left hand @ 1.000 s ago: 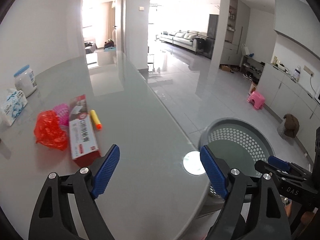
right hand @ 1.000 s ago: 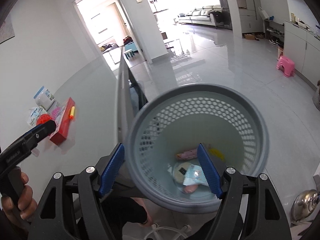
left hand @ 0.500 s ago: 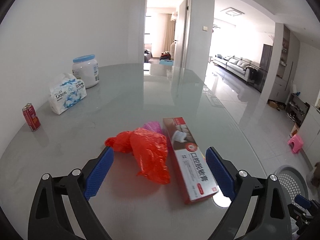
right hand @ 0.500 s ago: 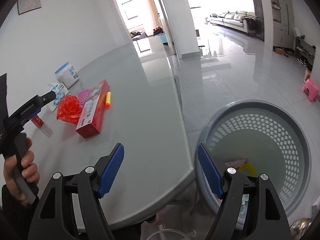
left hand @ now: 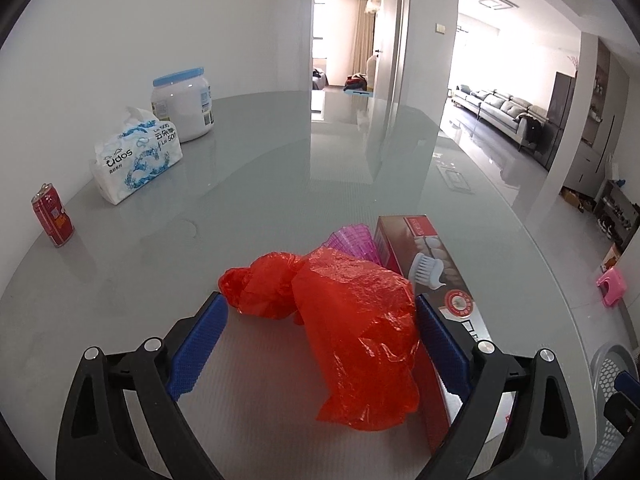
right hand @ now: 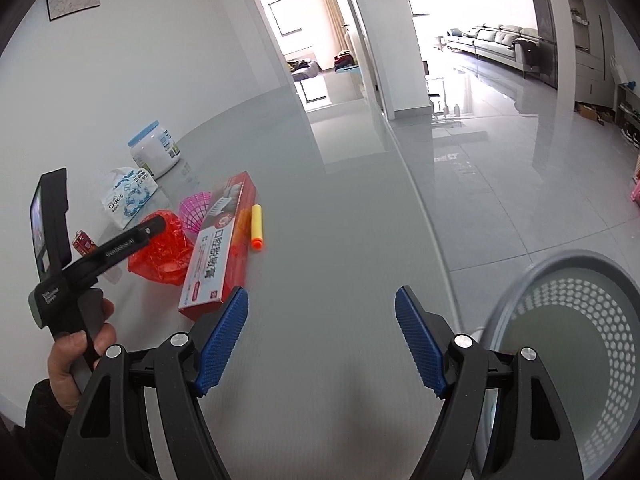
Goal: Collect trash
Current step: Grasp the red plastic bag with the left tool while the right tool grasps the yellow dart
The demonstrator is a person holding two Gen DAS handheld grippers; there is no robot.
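Glossy grey desk [left hand: 280, 184] is carrying a red plastic bag [left hand: 352, 320]; the left gripper [left hand: 320, 344] is straddling it, fingers spread wide for grabbing. Right gripper [right hand: 320, 340] is hovering spread, empty, beside the basket [right hand: 568, 352] waiting below.

claw [right hand: 322, 334]: black frame | blue ribbed pads | silver screws | dark sleeve

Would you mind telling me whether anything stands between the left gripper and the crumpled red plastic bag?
Nothing visible does: the left gripper is open, and the crumpled red plastic bag already lies between its blue pads, with the long red toothpaste box alongside.
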